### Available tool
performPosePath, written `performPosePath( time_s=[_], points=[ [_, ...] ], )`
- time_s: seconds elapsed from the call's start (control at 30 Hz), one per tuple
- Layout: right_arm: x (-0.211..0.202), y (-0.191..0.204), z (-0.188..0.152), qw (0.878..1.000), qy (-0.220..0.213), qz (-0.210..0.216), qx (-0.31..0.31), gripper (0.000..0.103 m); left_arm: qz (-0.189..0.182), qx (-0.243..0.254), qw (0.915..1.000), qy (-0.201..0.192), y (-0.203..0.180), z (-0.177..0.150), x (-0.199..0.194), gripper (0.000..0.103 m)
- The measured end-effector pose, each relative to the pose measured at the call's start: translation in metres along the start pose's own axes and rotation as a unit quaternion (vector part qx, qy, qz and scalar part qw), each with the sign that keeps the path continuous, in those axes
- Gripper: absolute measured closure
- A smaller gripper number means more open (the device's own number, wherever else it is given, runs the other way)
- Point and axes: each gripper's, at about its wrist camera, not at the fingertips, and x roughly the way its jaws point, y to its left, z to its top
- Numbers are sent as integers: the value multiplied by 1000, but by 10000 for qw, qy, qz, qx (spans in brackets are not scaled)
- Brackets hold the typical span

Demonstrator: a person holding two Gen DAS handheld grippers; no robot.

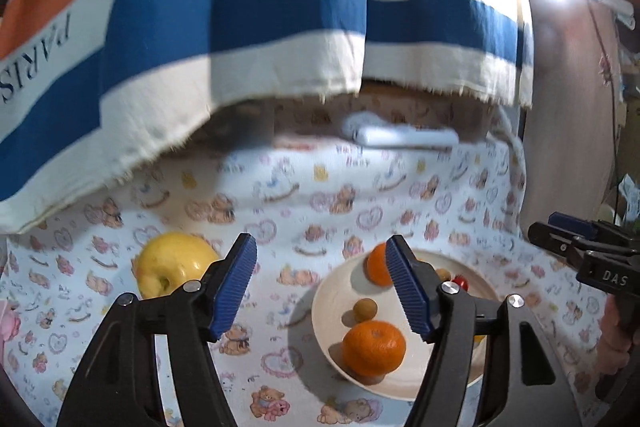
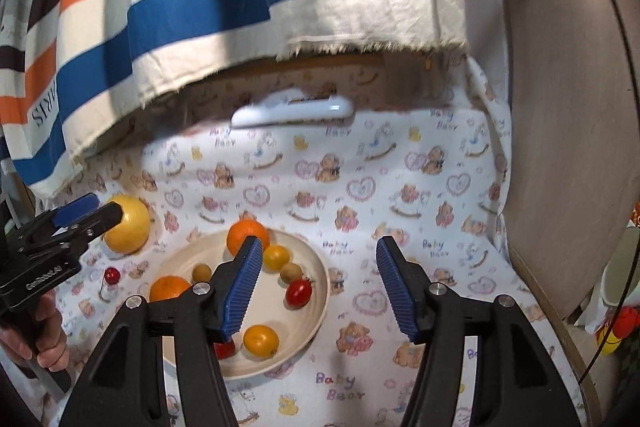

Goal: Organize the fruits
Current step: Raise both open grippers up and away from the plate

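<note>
Both grippers empty: left gripper (image 1: 322, 281) fingers spread, nothing between; right gripper (image 2: 320, 285) same. Plate (image 2: 320, 297) on bear-print cloth (image 2: 400, 187) already holds oranges (image 2: 247, 235), yellow and red tomatoes, small brown fruit; yellow apple (image 2: 128, 229) and one red cherry tomato (image 2: 111, 275) off plate, to its left. Risks: round apple rolls if pads close off-centre; loose cloth may drag under plate (rim nudge scatters fruit); grippers near each other over apple, collision possible; tomato crushes under hard squeeze.
</note>
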Motion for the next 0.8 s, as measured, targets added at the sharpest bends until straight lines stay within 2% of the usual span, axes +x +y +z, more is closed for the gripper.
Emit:
performPosePath(
  time_s=[0.3, 0.37, 0.4, 0.53, 0.57, 0.7, 0.77, 0.8],
  points=[
    [-10, 1, 1, 9995, -312, -8, -33, 42, 35, 170, 9991, -385, -7, 1, -18, 35],
    [-14, 3, 0, 9989, -461, -22, -91, 42, 39, 186, 9988, -451, -9, 0, -20, 33],
    [-16, 3, 0, 9985, -531, -27, -114, 42, 45, 211, 9986, -488, -10, 0, -21, 28],
    [-25, 7, -1, 9962, -849, -83, -184, 23, 52, 314, 9974, -654, -14, 1, -28, 4],
    [-25, 7, 0, 9962, -847, -95, -189, 16, 26, 312, 9971, -688, -15, 2, -30, 4],
    [-31, 7, 3, 9960, -878, -12, -178, 12, -95, 283, 9950, -955, -17, 9, -44, 1],
    [-34, 9, 3, 9947, -994, -119, -231, 1, -139, 247, 9941, -1051, -15, 13, -50, 1],
    [-35, 10, 2, 9940, -1060, -135, -242, 1, -146, 237, 9936, -1097, -15, 14, -53, 1]
  ],
)
